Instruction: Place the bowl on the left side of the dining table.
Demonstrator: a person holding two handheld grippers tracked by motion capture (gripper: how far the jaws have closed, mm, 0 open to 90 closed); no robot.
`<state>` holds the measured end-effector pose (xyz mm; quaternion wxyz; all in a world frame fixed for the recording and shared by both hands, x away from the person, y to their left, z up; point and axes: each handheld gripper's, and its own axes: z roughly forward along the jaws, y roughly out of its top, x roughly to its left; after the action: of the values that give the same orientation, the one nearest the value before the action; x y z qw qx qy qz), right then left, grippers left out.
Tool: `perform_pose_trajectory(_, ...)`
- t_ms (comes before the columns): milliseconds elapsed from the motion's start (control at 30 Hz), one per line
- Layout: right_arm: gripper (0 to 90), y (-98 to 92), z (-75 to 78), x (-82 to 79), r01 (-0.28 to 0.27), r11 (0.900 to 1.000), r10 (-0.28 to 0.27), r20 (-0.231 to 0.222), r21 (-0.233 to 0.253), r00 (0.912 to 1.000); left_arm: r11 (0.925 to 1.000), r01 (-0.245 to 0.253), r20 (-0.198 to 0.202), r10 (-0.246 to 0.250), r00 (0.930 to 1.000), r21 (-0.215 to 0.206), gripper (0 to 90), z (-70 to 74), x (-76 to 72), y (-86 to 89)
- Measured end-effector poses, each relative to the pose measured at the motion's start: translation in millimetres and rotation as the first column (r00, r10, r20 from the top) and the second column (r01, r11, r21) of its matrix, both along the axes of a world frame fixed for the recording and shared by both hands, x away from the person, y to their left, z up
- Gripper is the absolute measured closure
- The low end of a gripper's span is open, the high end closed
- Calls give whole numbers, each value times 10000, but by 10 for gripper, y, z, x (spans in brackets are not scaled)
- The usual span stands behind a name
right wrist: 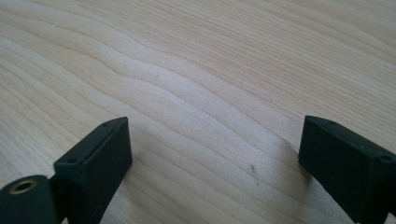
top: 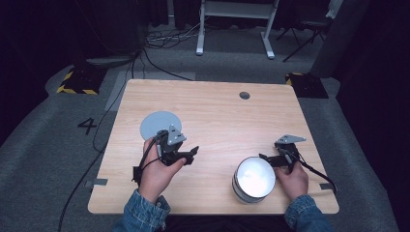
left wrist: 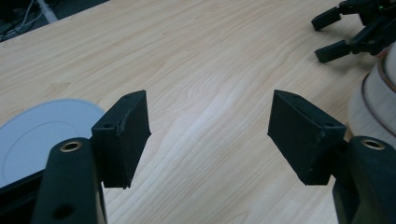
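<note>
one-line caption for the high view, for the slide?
Person holds the open left gripper beside a grey disc and the open right gripper by a white bowl.

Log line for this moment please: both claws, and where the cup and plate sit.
left claw: open, empty, over bare table | right claw: open, empty, beside white cup | grey plate: flat, behind left hand
</note>
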<state>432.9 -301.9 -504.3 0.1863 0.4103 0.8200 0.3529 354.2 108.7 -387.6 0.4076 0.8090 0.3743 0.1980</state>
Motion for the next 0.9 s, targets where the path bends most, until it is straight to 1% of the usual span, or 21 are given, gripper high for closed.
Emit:
perform_pose_trajectory(33, 97, 0, 0, 0, -1, 10000, 1, 4, -2, 10000, 9999, 155, -135, -155, 9998, 9, 295, 14, -11, -30)
perform_pose_trajectory(67, 98, 0, 0, 0, -1, 10000, 1, 3, -2, 10000, 9995, 311, -68, -310, 9995, 45, 295, 31, -23, -68)
perform_pose_trajectory(100, 97, 0, 0, 0, 2, 10000, -2, 0, -2, 10000, 9991, 408, -108, -407, 9991, 74, 295, 49, -33, -89)
perform_pose_trajectory(167, 97, 0, 0, 0, 1, 10000, -1, 2, -1, 10000, 9984, 567, -43, -567, 9984, -53, 295, 77, -56, -162)
perform_pose_trajectory(200, 97, 0, 0, 0, 0, 10000, 0, 1, -3, 10000, 9973, 734, -64, -734, 9973, 41, 295, 100, -63, -190)
perform_pose_trajectory(300, 97, 0, 0, 0, 1, 10000, -1, 4, -1, 10000, 9948, 1013, 42, -1012, 9949, -66, 295, 126, -76, -299)
perform_pose_trajectory(333, 97, 0, 0, 0, -2, 10000, 2, 0, -1, 10000, 9934, 1136, -95, -1138, 9935, -154, 295, 127, -86, -340)
perform_pose_trajectory(367, 97, 0, 0, 0, -2, 10000, 2, 6, -1, 10000, 9927, 1199, -74, -1200, 9927, -140, 295, 129, -88, -375)
perform_pose_trajectory(433, 97, 0, 0, 0, 1, 10000, -1, 2, 1, 10000, 9895, 1442, -115, -1443, 9895, -139, 296, 128, -88, -445)
perform_pose_trajectory(500, 97, 0, 0, 0, -1, 10000, 1, 2, 0, 10000, 9867, 1615, -258, -1619, 9865, -164, 297, 135, -90, -504)
perform_pose_trajectory(533, 98, 4, 0, -1, 33, 10000, -33, -14, 59, 10000, 9854, 1696, -188, -1698, 9853, -142, 298, 140, -91, -547)
perform_pose_trajectory(567, 97, 3, 0, -1, 24, 10000, -24, 0, 47, 10000, 9829, 1827, -203, -1832, 9829, -220, 298, 145, -93, -586)
perform_pose_trajectory(600, 97, 2, -1, 3, -13, 10000, 13, 42, 40, 10000, 9820, 1887, -154, -1888, 9819, -132, 298, 161, -96, -617)
perform_pose_trajectory(633, 98, 2, -1, 2, -7, 10000, 7, 33, 39, 10000, 9797, 1999, -191, -2002, 9796, -163, 299, 174, -98, -650)
perform_pose_trajectory(667, 97, 2, -1, 3, -10, 10000, 10, 39, 35, 10000, 9755, 2187, -204, -2191, 9755, -223, 299, 184, -96, -687)
perform_pose_trajectory(700, 98, 2, -1, 2, -9, 10000, 8, 37, 38, 10000, 9728, 2292, -240, -2301, 9729, -331, 299, 187, -93, -707)
perform_pose_trajectory(733, 97, 2, -1, 3, -9, 10000, 9, 41, 33, 10000, 9693, 2408, -306, -2425, 9697, -503, 299, 192, -86, -732)
perform_pose_trajectory(800, 97, 1, -1, 3, -12, 10000, 12, 43, 35, 10000, 9675, 2458, -284, -2478, 9684, -590, 303, 198, -77, -769)
perform_pose_trajectory(867, 98, 2, -1, 3, -12, 10000, 12, 39, 40, 10000, 9653, 2568, -317, -2584, 9655, -474, 305, 222, -82, -819)
perform_pose_trajectory(900, 98, 3, 0, 1, 13, 10000, -13, 16, 49, 10000, 9632, 2638, -276, -2654, 9637, -515, 305, 230, -89, -857)
